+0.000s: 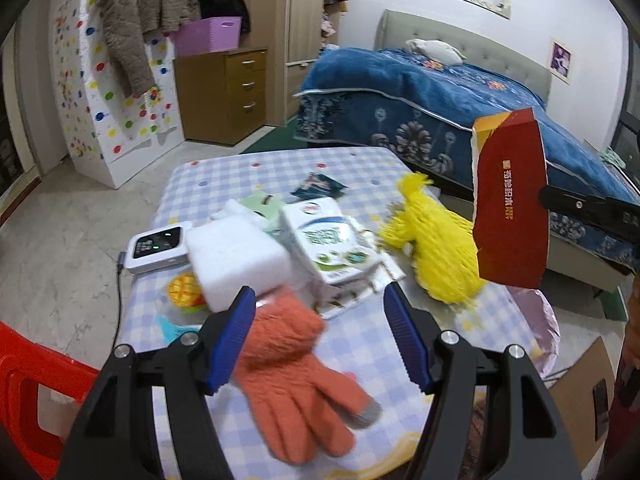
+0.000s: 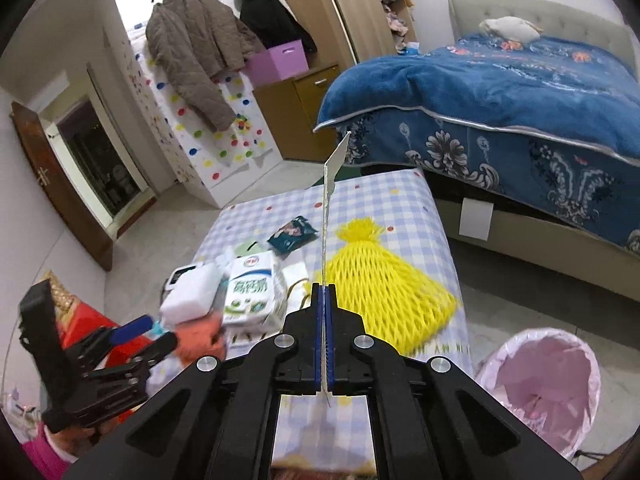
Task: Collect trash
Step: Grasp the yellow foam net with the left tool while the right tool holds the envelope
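Right gripper (image 2: 325, 292), jaws clenched on a flat red cardboard piece (image 1: 510, 200), holds it upright and edge-on above the checked table (image 2: 400, 200), over the yellow foam net (image 2: 380, 280); the pink-lined trash bin (image 2: 548, 384) stands on the floor at near right. Left gripper (image 1: 320, 300), jaws spread and holding nothing, hovers low over the orange glove (image 1: 296, 368), just short of the white foam block (image 1: 236, 256) and milk carton (image 1: 328, 240).

Orange glove (image 1: 298, 376) near table's (image 1: 360, 352) front edge; white device (image 1: 158, 246) at left edge; blue-blanketed bed (image 2: 520, 92) behind; red chair (image 1: 28, 392) left.
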The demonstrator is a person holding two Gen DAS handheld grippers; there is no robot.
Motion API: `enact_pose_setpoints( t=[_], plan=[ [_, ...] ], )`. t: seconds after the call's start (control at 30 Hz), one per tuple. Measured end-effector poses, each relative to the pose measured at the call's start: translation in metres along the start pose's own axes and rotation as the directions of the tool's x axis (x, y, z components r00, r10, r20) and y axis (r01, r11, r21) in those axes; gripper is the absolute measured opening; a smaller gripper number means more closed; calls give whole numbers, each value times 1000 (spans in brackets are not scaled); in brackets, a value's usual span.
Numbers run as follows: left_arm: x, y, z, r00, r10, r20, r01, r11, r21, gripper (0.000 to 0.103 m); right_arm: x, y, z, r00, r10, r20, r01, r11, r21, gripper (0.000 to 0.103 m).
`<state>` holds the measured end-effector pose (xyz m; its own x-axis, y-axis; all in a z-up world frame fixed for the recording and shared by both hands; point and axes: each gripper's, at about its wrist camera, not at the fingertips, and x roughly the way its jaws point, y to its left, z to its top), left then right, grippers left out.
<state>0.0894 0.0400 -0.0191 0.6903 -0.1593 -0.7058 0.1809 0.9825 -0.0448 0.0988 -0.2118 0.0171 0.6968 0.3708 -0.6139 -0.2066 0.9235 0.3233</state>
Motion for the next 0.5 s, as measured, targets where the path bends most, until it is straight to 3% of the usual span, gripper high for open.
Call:
enact_pose_setpoints(
  t=[0.1, 0.2, 0.33, 0.5],
  plan=[
    [0, -17, -3, 1000, -24, -11, 25, 999, 29, 65, -19, 1, -10, 999, -14, 43, 14, 1000, -14, 0],
    [4, -37, -3, 999, -50, -20, 52, 997, 60, 65, -33, 1, -17, 981, -162, 110, 170, 983, -71, 0],
    [21, -63, 4, 995, -91, -44, 95, 991, 93, 65, -37, -21, -25, 968, -230, 104, 236, 971, -44, 0],
    [64, -91, 16, 986, -118, -121, 128, 988, 85, 65, -45, -48, -36, 961, -260, 95, 261, 965, 5, 0]
  ],
)
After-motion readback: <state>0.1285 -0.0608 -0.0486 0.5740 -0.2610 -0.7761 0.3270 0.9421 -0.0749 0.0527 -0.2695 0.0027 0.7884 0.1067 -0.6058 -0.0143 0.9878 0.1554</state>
